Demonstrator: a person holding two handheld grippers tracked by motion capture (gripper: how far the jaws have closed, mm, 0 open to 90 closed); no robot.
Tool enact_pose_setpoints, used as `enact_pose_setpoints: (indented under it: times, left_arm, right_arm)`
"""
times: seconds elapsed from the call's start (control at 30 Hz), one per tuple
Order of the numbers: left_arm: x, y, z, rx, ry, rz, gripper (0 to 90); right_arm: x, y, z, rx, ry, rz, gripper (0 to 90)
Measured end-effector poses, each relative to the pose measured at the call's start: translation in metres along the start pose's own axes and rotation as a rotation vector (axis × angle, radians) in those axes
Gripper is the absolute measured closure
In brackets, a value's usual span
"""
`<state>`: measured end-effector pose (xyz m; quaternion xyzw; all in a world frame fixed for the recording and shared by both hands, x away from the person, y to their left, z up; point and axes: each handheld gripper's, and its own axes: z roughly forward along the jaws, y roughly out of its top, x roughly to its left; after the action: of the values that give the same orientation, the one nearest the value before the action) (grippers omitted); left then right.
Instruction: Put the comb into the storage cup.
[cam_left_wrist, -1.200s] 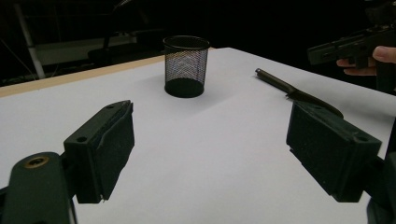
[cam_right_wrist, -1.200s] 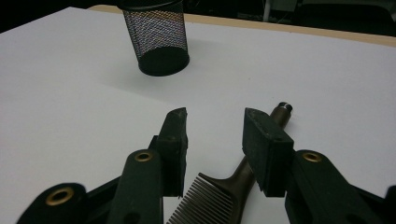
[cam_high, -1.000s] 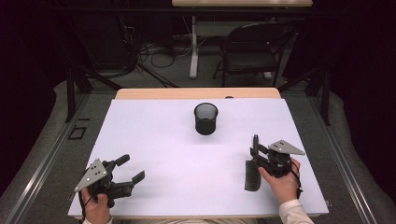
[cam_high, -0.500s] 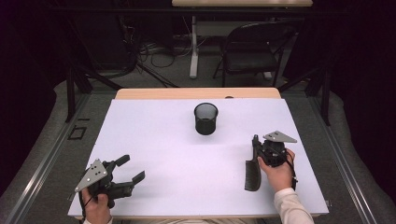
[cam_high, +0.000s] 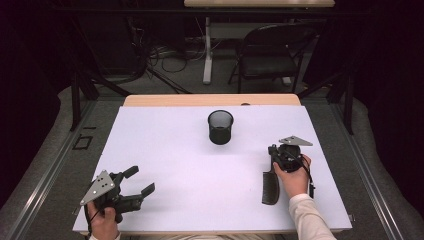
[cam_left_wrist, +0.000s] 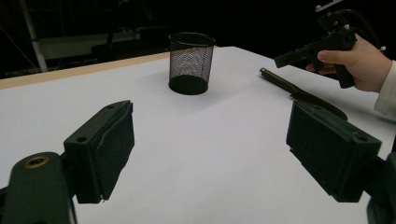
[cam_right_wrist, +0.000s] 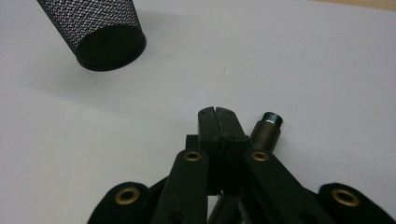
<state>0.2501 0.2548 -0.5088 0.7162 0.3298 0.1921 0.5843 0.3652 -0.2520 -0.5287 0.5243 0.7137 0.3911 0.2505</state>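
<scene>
A black mesh cup (cam_high: 220, 127) stands upright at the middle of the white table; it also shows in the left gripper view (cam_left_wrist: 191, 63) and the right gripper view (cam_right_wrist: 93, 32). A dark long-handled tool (cam_high: 270, 187) lies flat at the right. My right gripper (cam_high: 272, 150) hovers over its far end, jaws shut with nothing between them. In the right gripper view the tool's metal-capped handle end (cam_right_wrist: 267, 130) lies just right of the right gripper (cam_right_wrist: 216, 111). My left gripper (cam_high: 142, 180) stands open and empty near the front left corner, also seen as the left gripper (cam_left_wrist: 210, 149).
The white table (cam_high: 165, 150) has a wooden strip along its far edge. Beyond it stand a black chair (cam_high: 272, 55) and a desk with cables on the floor. Metal rails run along both sides of the table.
My right hand has moved away from the person along the tool toward its far end, and its jaws have come together. The left hand has stayed in place.
</scene>
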Motion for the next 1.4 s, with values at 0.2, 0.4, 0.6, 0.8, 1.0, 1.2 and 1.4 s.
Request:
enact_pose_setpoints:
  times: [0.2, 0.4, 0.6, 0.8, 1.0, 1.2, 1.4]
  left_arm:
    - [0.0, 0.0, 0.001, 0.002, -0.002, -0.001, 15.6]
    - [0.001, -0.001, 0.0, 0.004, 0.004, 0.0, 15.6]
    - [0.002, -0.001, 0.0, 0.003, 0.004, -0.004, 15.5]
    - [0.001, -0.001, 0.001, 0.006, 0.003, -0.004, 15.6]
    - [0.002, -0.002, 0.001, 0.011, 0.009, -0.005, 15.6]
    - [0.002, -0.002, 0.002, 0.013, 0.007, -0.005, 15.6]
    - [0.002, -0.002, 0.002, 0.014, 0.008, -0.002, 15.5]
  right_arm:
    - [0.0, -0.003, 0.005, 0.008, -0.003, -0.008, 90.0]
    - [0.002, -0.004, 0.01, 0.017, -0.007, -0.026, 90.0]
    - [0.002, -0.006, 0.014, 0.033, -0.009, -0.026, 90.0]
    - [0.002, -0.007, 0.016, 0.045, -0.006, -0.027, 90.0]
    - [0.003, -0.007, 0.018, 0.058, 0.004, -0.034, 90.0]
    - [0.003, -0.009, 0.021, 0.071, -0.001, -0.036, 90.0]
    - [0.002, -0.009, 0.023, 0.084, -0.007, -0.035, 90.0]
